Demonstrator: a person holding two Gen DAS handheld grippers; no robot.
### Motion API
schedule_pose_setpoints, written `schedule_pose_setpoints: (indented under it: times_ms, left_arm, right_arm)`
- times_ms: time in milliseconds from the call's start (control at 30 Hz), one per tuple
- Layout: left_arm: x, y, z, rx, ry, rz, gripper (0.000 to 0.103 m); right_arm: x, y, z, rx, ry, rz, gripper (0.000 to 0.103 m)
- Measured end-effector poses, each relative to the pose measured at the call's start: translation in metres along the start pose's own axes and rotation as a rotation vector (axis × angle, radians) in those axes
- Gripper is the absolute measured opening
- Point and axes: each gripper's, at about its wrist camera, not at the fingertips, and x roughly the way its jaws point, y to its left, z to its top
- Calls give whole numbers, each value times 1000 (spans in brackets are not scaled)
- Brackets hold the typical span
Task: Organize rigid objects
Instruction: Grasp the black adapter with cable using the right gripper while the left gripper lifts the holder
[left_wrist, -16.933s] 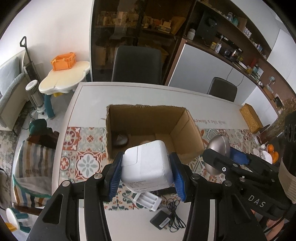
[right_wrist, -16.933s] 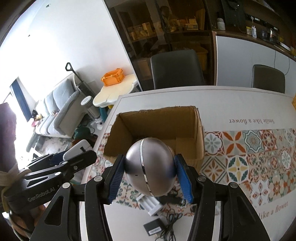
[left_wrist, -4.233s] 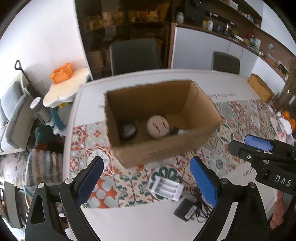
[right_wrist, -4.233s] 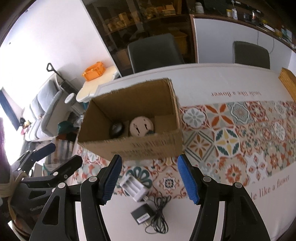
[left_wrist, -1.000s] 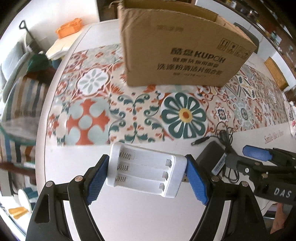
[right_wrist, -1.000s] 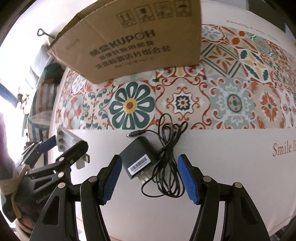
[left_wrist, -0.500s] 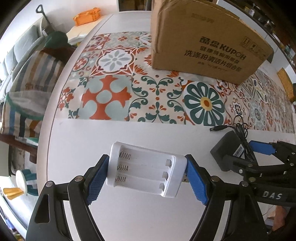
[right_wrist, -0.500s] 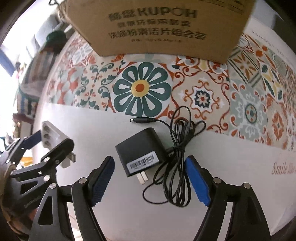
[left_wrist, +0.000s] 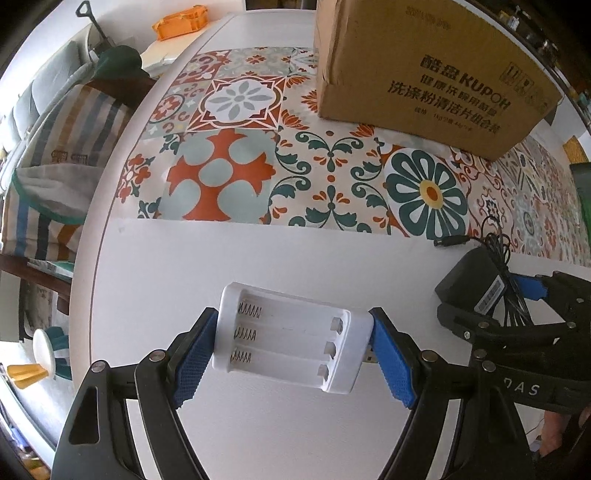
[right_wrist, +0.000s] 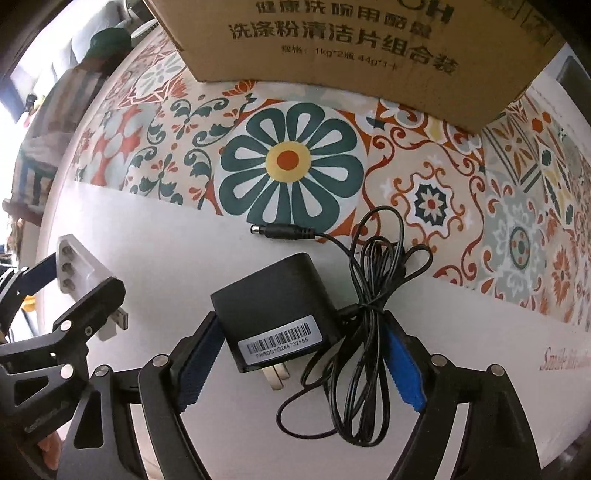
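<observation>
White plastic battery case (left_wrist: 291, 343) sits clamped between the left gripper's (left_wrist: 293, 354) blue pads, over bare table (left_wrist: 221, 266). To its right, the right gripper's (right_wrist: 299, 354) jaws are opening around the black adapter (right_wrist: 275, 306) and cord (right_wrist: 362, 295) lying there. Farther off, the cardboard box (left_wrist: 424, 70) stands on the patterned runner (left_wrist: 258, 177).

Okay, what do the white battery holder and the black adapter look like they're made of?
Battery holder: looks like glossy white moulded plastic with smooth rounded edges, plus metal coil springs and contact tabs in its three empty slots. Adapter: probably matte black plastic, with a printed barcode sticker, metal plug prongs and a thin rubbery-looking cord.
</observation>
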Motion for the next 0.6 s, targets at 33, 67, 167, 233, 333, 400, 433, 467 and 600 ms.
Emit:
schedule_pose_setpoints:
  times_ms: [33, 67, 167, 233, 333, 400, 433, 467, 600]
  left_arm:
    - [0, 0, 0, 2, 0, 2, 81]
    - [0, -1, 1, 4, -2, 2, 81]
    - [-2, -2, 3, 13, -8, 0, 81]
    - [-4, -3, 4, 20, -15, 2, 81]
    - [-7, -4, 6, 31, -25, 1, 81]
    - [-11, -7, 7, 42, -33, -1, 81]
    - [-13, -8, 7, 47, -38, -2, 81]
    - [-14, -8, 7, 50, -42, -4, 81]
    - [-22, -12, 10, 67, -58, -12, 81]
  right_arm:
    - [0, 0, 0, -1, -6, 1, 80]
    - [2, 6, 0, -4, -16, -3, 78]
    - [-2, 1, -5, 14, -38, 21, 75]
    - [-9, -7, -11, 28, -49, 44, 74]
    - [-15, -19, -16, 47, -69, 62, 72]
    - [-19, -22, -19, 61, -84, 76, 72]
    - [-22, -23, -21, 69, -91, 80, 72]
    - [-24, -25, -22, 73, -97, 83, 72]
    - [-40, -31, -30, 87, -133, 84, 72]
